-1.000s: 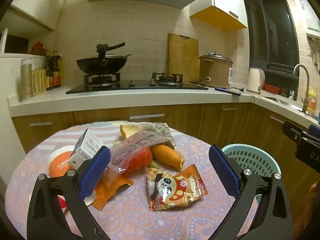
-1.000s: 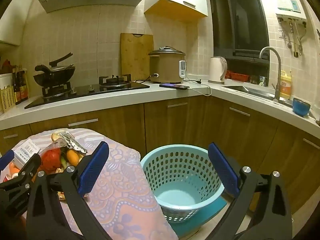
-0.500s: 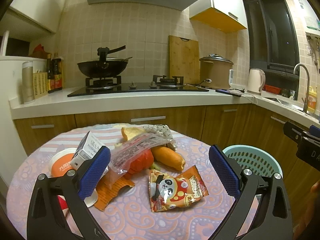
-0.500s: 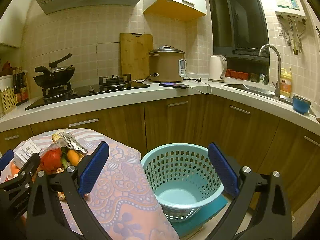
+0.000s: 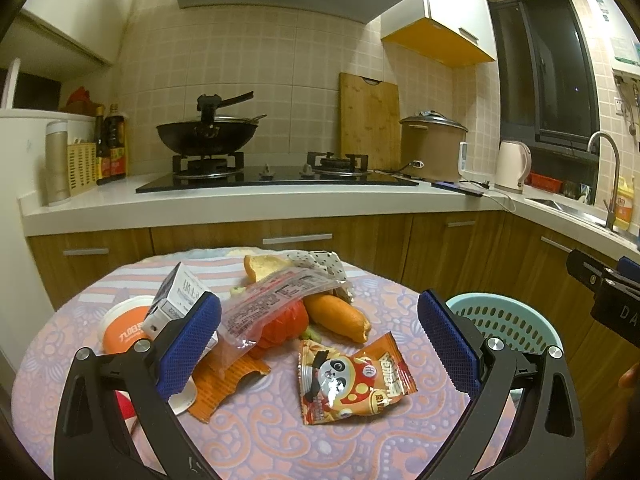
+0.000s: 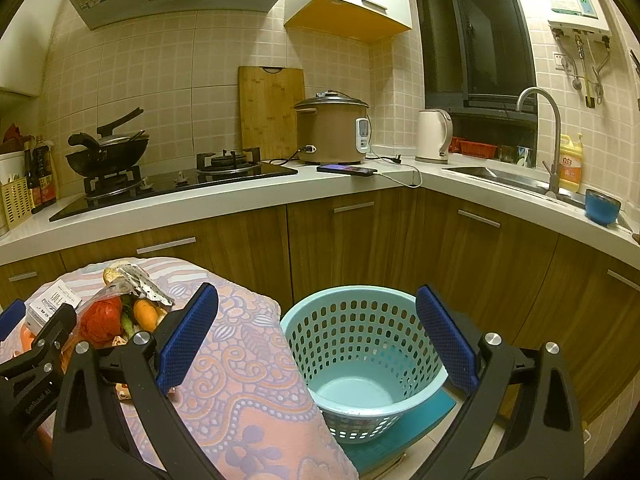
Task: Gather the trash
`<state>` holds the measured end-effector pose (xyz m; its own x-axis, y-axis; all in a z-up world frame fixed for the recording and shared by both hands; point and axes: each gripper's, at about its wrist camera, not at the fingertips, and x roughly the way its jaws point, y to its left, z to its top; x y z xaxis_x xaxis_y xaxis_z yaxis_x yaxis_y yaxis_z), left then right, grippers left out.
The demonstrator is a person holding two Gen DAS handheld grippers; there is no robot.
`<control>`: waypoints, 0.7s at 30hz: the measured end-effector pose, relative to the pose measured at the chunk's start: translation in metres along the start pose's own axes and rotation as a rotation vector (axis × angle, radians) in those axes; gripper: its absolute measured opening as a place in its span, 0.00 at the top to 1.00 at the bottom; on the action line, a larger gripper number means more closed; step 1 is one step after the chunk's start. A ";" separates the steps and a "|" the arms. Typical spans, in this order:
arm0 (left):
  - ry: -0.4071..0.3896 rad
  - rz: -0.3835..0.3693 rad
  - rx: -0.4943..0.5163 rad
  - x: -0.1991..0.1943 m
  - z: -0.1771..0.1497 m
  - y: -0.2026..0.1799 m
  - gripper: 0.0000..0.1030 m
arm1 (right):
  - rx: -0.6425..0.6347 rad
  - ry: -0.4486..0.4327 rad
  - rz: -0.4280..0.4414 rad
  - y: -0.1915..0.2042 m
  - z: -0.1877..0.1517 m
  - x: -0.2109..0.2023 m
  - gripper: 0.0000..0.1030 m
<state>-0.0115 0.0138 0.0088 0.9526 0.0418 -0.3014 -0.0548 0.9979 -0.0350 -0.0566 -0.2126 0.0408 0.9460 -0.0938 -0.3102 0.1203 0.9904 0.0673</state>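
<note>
Fingers (image 5: 192, 340) on my left gripper (image 5: 320, 344) spread wide, bracketing the wrapper (image 5: 352, 380); right gripper (image 6: 316, 344) spread empty, framing the basket (image 6: 360, 360) for drop-off.

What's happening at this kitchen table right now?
A person holds a tool in each hand, clearing trash. The left tool is open over the pile on the table, facing the panda snack packet. The right tool is open and holds nothing, aimed at the empty basket beside the table.
</note>
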 end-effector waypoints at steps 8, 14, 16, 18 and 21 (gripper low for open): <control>-0.001 0.001 0.000 0.000 -0.001 -0.001 0.07 | 0.005 -0.001 -0.003 0.001 0.001 0.000 0.08; -0.002 0.003 0.000 0.000 -0.001 -0.001 0.07 | 0.006 0.006 -0.003 0.000 0.000 0.001 0.08; 0.000 0.002 0.000 0.000 -0.002 -0.001 0.07 | 0.007 0.007 -0.004 0.000 0.000 0.002 0.08; 0.000 0.001 0.000 0.000 -0.002 -0.001 0.07 | 0.007 0.008 -0.004 0.000 0.000 0.002 0.08; 0.000 0.001 -0.001 0.000 -0.002 -0.001 0.07 | 0.007 0.007 -0.005 0.000 0.000 0.002 0.08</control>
<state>-0.0116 0.0128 0.0072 0.9525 0.0423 -0.3017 -0.0556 0.9978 -0.0355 -0.0550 -0.2127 0.0398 0.9432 -0.0979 -0.3174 0.1269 0.9893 0.0722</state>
